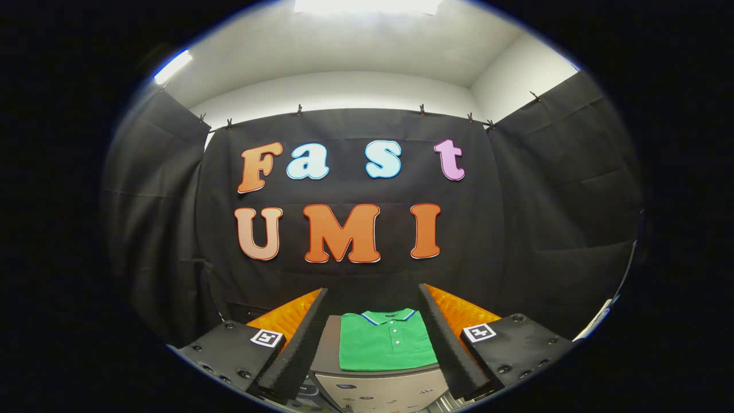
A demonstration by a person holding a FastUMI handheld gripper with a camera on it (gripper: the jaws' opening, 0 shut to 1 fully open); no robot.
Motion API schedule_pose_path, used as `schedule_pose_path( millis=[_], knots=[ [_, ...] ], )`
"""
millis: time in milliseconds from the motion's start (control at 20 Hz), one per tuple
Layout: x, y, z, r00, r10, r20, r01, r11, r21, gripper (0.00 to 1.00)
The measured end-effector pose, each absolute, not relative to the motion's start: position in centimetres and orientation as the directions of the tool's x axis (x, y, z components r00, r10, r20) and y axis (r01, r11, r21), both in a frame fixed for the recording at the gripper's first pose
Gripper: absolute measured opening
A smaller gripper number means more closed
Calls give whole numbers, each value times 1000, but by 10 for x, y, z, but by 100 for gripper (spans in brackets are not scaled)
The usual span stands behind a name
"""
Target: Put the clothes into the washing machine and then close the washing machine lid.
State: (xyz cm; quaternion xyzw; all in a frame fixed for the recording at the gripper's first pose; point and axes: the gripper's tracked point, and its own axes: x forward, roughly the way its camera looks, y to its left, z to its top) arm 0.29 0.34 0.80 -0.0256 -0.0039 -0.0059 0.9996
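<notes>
A folded green polo shirt (385, 343) with a blue-and-white striped collar lies flat on the closed grey top of the washing machine (331, 338). My gripper (373, 298) is open, its two fingers (301, 338) spread wide to either side of the shirt and raised above it, touching nothing. The machine's front panel (381, 393), with small buttons, shows below the shirt between the fingers.
The black cloth wall of the booth (516, 241) stands close behind the washing machine and wraps round both sides. A white wall and ceiling lights are above it. A pale edge (599, 318) shows low at the far right.
</notes>
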Motion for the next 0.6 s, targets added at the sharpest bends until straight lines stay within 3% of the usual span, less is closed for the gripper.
schedule_pose_path(
  millis=[350,600],
  knots=[
    [31,12,5,999,-38,7,38,997,-74,97],
    [77,-4,-20,995,-67,-72,62,995,-75,97]
  ],
)
